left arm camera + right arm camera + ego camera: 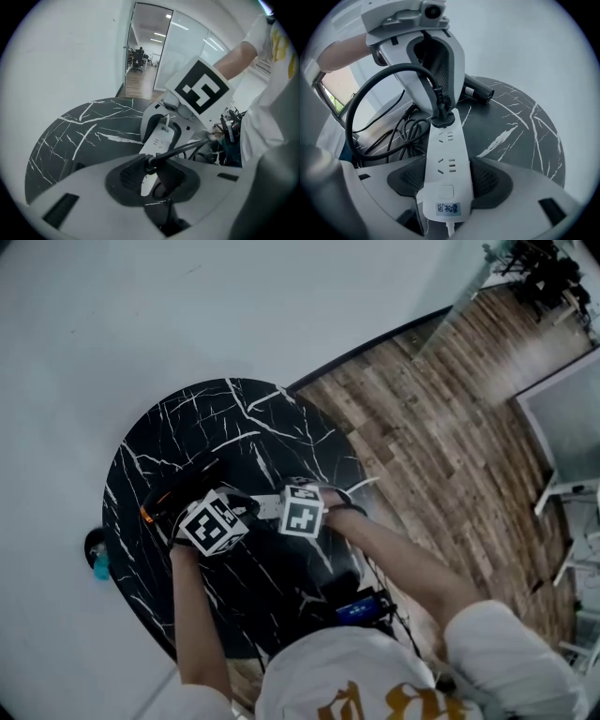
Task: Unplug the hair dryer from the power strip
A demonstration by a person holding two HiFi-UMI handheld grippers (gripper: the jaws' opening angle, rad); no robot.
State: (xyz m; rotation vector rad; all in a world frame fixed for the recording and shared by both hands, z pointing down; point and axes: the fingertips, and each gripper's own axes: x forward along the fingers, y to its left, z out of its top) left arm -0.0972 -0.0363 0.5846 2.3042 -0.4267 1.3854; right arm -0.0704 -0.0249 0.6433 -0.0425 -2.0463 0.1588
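Observation:
A white power strip point(445, 173) lies on the black marble table point(234, 418). My right gripper point(446, 180) is shut on its near end, a pad pressed against each long side. A black plug point(442, 117) sits in the strip's far socket, and its thick black cord point(361, 101) loops off to the left. My left gripper point(150, 166) is shut on that plug, with its fingers point(436, 61) coming down from above. The black hair dryer point(478, 92) lies on the table behind the strip. In the head view both grippers meet over the power strip point(269, 505), beside the hair dryer point(178, 488).
A tangle of black cables point(401, 129) hangs past the table's near edge. Wooden floor point(441, 427) lies to the right of the table, and a white wall runs behind it. A teal object point(100, 563) stands on the floor at the left.

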